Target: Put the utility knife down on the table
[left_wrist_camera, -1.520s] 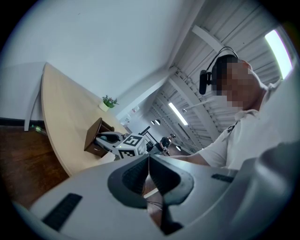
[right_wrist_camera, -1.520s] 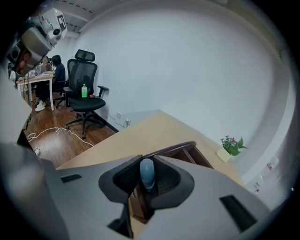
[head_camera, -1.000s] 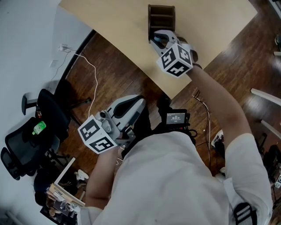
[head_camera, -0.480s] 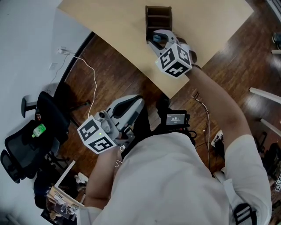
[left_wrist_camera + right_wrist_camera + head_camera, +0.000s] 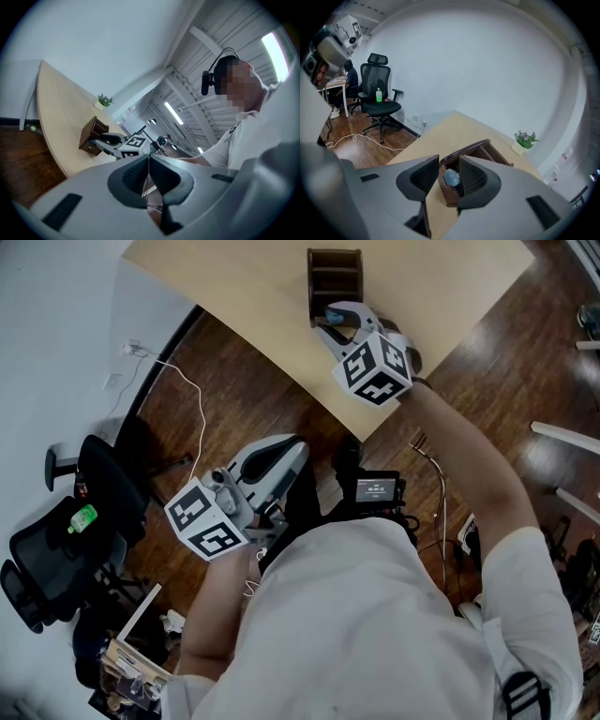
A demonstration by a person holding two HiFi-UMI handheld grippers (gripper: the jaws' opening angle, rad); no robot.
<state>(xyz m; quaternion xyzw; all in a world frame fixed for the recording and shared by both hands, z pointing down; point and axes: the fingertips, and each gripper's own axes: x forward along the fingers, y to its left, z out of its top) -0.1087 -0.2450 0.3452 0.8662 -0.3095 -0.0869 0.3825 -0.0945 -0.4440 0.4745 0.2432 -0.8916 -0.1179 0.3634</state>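
Note:
The utility knife (image 5: 451, 177) stands upright in the front slot of a dark wooden organizer box (image 5: 480, 147), only its rounded blue-grey end showing. My right gripper (image 5: 447, 176) is open, tilted down at the box, with that end between its pads; I cannot tell whether either pad touches it. From the head view, the right gripper (image 5: 323, 320) reaches over the table (image 5: 234, 287) to the box (image 5: 335, 273), and a blue bit of the knife (image 5: 335, 313) shows. My left gripper (image 5: 298, 446) hangs level over the floor near my body, its pads (image 5: 140, 171) pressed together, empty.
The box sits near the light wooden table's near edge (image 5: 454, 126). A small potted plant (image 5: 522, 140) is at the table's far end. A black office chair (image 5: 56, 549) with a green bottle (image 5: 82, 515), a white cable (image 5: 192, 399) and a screen device (image 5: 378, 491) are on the floor.
The right gripper's jaws stand slightly wider at the box than a second ago. Both hands stay about where they were.

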